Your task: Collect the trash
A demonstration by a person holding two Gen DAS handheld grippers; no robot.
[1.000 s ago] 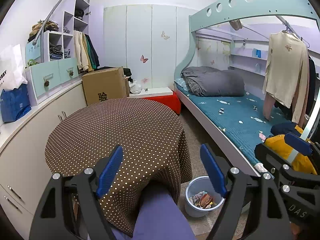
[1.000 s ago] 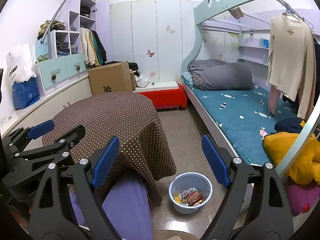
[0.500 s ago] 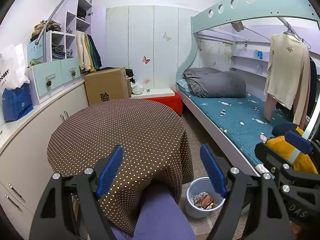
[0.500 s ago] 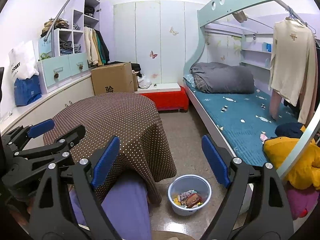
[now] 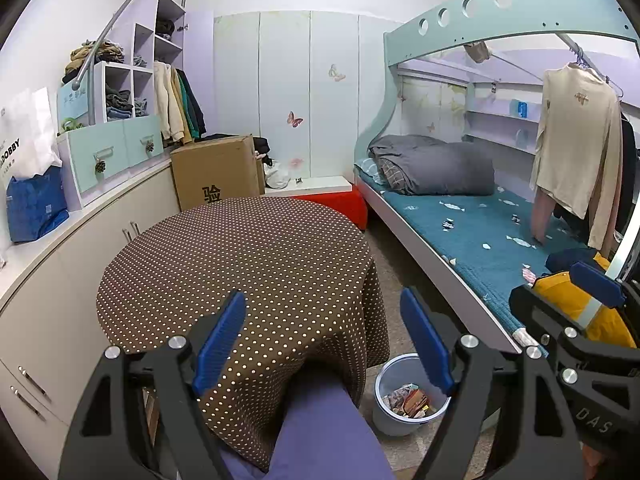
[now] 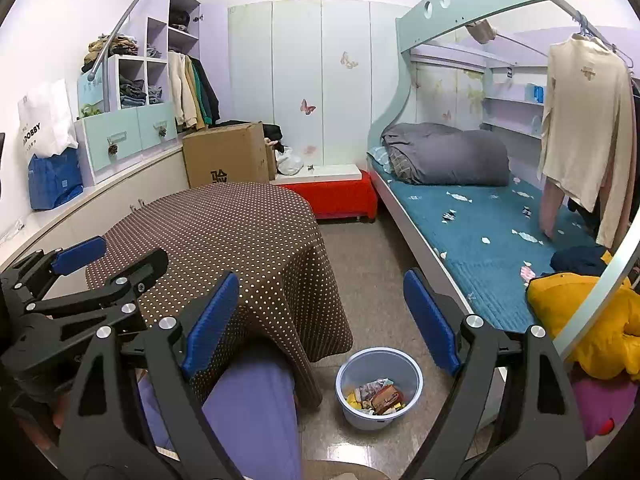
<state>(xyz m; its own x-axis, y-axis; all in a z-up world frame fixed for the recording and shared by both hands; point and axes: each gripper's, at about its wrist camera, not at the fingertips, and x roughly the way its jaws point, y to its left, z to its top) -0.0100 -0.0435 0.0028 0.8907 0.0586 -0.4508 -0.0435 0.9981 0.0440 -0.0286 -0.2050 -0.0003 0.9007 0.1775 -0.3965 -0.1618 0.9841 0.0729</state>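
Both grippers, left gripper (image 5: pixel 323 338) and right gripper (image 6: pixel 320 318), jaws apart, empty; bin (image 6: pixel 379 387) with wrappers on floor right of dotted table (image 5: pixel 240 264).

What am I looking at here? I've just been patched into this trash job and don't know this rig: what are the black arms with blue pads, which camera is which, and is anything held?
There is no robot. A person holds one hand-held tool in each hand, and each carries a wide-angle camera looking out along its two blue-padded fingers.

In the left wrist view, the left tool fills the foreground, and the right tool shows at the right edge. In the right wrist view, the right tool is in front and the left tool sits at the left edge. Both are open and hold nothing.

Ahead is a round table under a brown dotted cloth, with nothing visible on top. On the floor beside it, near the bed, stands a pale blue bin already holding wrappers. A few small scraps lie on the bed.
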